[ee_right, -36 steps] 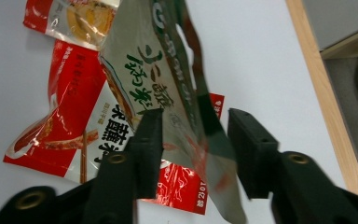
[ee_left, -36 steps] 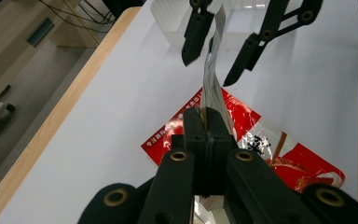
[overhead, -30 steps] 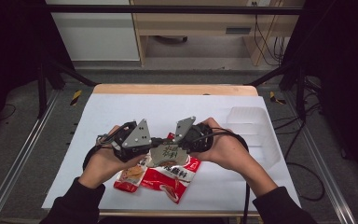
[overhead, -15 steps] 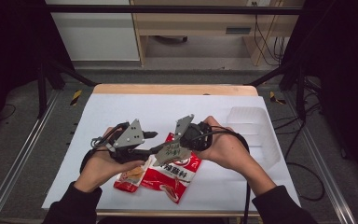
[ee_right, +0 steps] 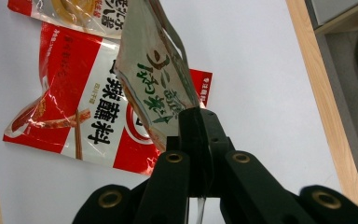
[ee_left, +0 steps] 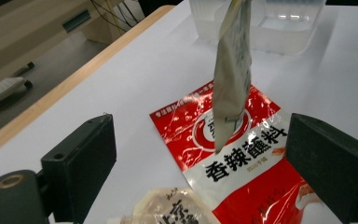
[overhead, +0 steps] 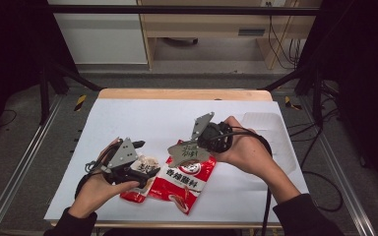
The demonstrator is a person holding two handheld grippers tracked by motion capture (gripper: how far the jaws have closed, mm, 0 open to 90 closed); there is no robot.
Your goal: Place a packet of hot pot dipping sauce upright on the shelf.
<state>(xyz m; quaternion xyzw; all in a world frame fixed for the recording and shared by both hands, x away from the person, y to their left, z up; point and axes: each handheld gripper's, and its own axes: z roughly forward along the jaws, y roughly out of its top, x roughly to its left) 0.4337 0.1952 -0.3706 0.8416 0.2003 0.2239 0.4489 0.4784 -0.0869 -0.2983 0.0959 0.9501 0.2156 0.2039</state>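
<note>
- The right gripper [overhead: 203, 145] is clamped on one edge of a small grey-green sachet [overhead: 189, 152], which hangs clear of the table above the large red sauce packet [overhead: 184, 183]. In the right gripper view the jaws stand pressed together on the sachet's rim [ee_right: 168, 88].
- The left gripper [overhead: 142, 164] has just been opening; its jaws stand wide apart with nothing between them, low over a pale packet [overhead: 140, 169] that lies just beside the red one.
- Risk: the grip sits on a thin margin only. A quick swing of the hand could let the sachet slip out and drop onto the red packet.
- Risk: the sachet dangles limp, so it may twist edge-on, as the left gripper view shows [ee_left: 231, 70], and miss the clear plastic tray [overhead: 268, 125] if that is its destination.
- Risk: the open left jaws hover close to the pale packet; a careless closing could pinch both packets together, since they overlap.
</note>
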